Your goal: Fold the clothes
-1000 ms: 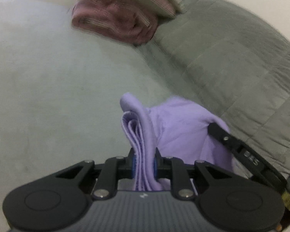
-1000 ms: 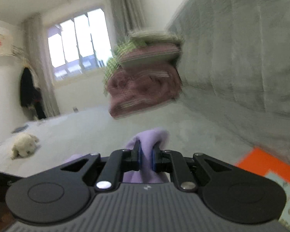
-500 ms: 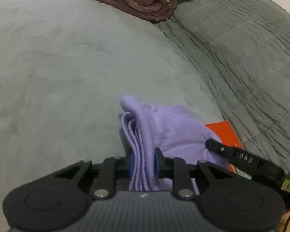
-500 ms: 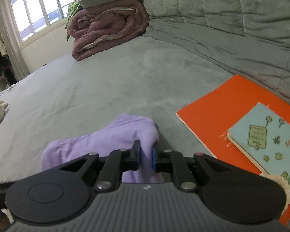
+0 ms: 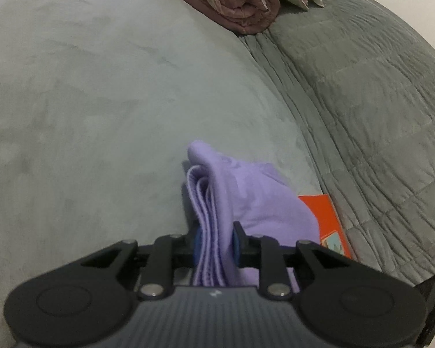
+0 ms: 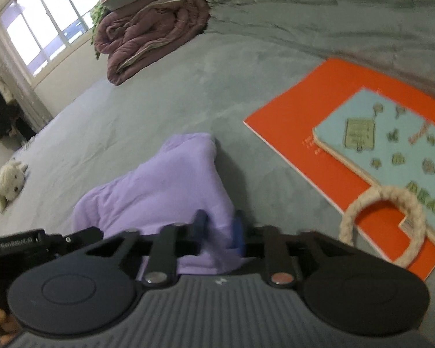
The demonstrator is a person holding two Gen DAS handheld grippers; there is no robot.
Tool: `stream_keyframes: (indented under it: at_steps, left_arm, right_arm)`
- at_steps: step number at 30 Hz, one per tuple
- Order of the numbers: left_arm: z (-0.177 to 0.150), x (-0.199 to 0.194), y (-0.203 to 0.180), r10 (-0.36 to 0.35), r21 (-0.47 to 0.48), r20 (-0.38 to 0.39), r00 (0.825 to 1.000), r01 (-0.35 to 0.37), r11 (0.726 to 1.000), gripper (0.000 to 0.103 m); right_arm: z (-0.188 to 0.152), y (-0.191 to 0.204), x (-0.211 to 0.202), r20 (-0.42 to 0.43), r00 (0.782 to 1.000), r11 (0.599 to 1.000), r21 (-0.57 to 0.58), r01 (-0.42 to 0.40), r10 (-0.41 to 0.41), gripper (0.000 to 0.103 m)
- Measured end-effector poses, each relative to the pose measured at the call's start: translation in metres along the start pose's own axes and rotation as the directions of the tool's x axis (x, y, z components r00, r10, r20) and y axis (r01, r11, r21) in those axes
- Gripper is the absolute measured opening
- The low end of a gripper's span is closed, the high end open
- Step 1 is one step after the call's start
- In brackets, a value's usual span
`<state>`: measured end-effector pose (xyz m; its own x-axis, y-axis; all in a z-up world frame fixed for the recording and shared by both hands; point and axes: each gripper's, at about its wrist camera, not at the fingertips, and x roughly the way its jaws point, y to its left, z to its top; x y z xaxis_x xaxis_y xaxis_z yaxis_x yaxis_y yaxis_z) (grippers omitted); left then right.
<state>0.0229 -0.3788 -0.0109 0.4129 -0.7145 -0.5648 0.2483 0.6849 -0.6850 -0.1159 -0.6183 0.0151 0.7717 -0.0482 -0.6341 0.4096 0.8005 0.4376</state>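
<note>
A lilac garment [image 5: 246, 191], folded into several layers, rests bunched on the grey-green bed [image 5: 101, 116]. My left gripper [image 5: 214, 240] is shut on its layered edge, low over the bed. In the right wrist view the same lilac garment [image 6: 165, 182] spreads leftward from my right gripper [image 6: 219, 232], which is shut on a thick fold at the cloth's right end. The left gripper's body [image 6: 29, 243] shows at the left edge of that view, close beside the right one. The cloth under both grippers is hidden.
An orange book [image 6: 304, 121] with a teal picture book [image 6: 391, 139] and a rope ring [image 6: 382, 226] lies just right of the garment. A rolled maroon quilt [image 6: 148, 34] sits at the far end. A grey quilted cover [image 5: 362, 87] rises on the right. A white plush toy [image 6: 10, 179] lies far left.
Both grippers have come down toward the bed with the garment still held. The cloth now lies lower on the surface, and the books show closer on the right.
</note>
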Motion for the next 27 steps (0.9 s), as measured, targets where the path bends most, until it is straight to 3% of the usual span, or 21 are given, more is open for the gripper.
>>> stream_keyframes:
  at_steps: [5,11,16,19,22,25,27]
  left_arm:
    - [0.007,-0.006,-0.003,-0.016,-0.090,-0.049,0.999,0.011,0.996,0.019]
    - [-0.002,-0.003,0.003,-0.003,-0.102,-0.077,0.997,-0.005,0.995,0.019]
    - [0.003,0.001,0.006,-0.013,-0.090,-0.084,0.996,0.006,0.996,0.020]
    - [0.004,-0.003,0.009,-0.019,-0.073,-0.066,0.998,0.014,0.997,0.025]
    - [0.009,-0.009,0.006,-0.014,-0.038,-0.020,1.000,0.013,0.999,0.040]
    - [0.017,-0.009,0.005,-0.029,-0.016,-0.001,1.000,0.029,0.999,0.046]
    - [0.022,-0.004,0.008,-0.034,-0.020,-0.017,0.999,0.034,0.999,0.047]
  right_arm:
    - [-0.001,-0.014,-0.011,-0.034,0.999,0.990,0.136,-0.029,0.034,0.014]
    - [-0.003,-0.031,-0.025,-0.068,0.994,0.953,0.298,-0.056,0.080,0.013]
    - [0.001,-0.024,-0.030,-0.040,0.998,0.967,0.255,-0.031,0.042,0.019]
    - [0.007,-0.021,-0.033,0.033,0.999,0.981,0.193,-0.021,0.015,0.020]
    - [0.015,-0.023,-0.022,0.077,0.996,0.981,0.187,-0.054,0.040,0.023]
    - [0.025,-0.023,0.002,0.081,0.994,0.979,0.185,-0.090,0.076,0.023]
    - [0.028,-0.027,0.015,0.073,0.992,0.966,0.228,-0.121,0.107,0.033]
